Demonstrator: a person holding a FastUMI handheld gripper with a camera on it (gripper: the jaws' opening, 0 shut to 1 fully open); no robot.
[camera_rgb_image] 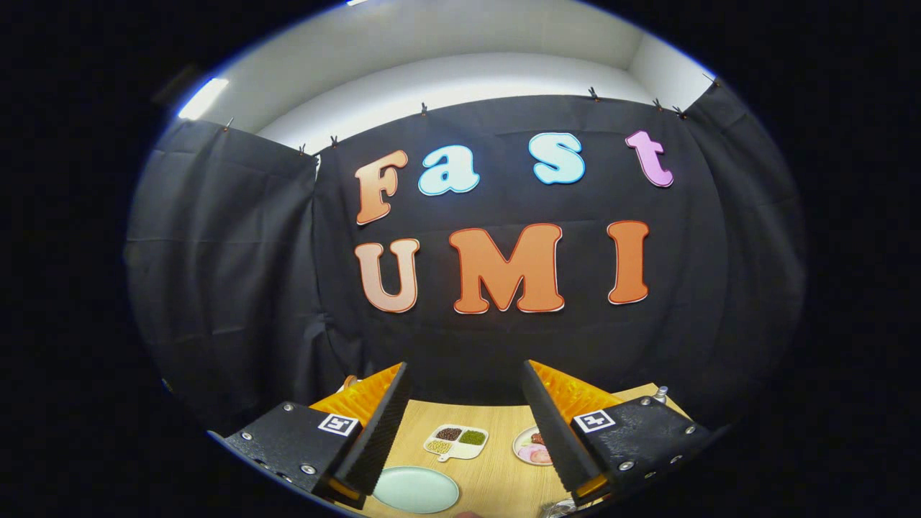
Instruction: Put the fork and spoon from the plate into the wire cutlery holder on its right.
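The hand-held gripper [466, 424] is raised above the wooden counter [496, 478], its fingers spread wide with nothing between them. Near the counter's front edge, just beside the left finger, lies a pale green plate [416, 489]; I can't make out a fork or spoon on it. Farther back, between the fingers, sits a small divided dish [455, 440] with dark, green and yellowish fillings. Next to it, partly hidden by the right finger, is a round dish [531, 447] with pinkish food. At the front edge below the right finger something wiry [560, 509] glints, too cut off to identify.
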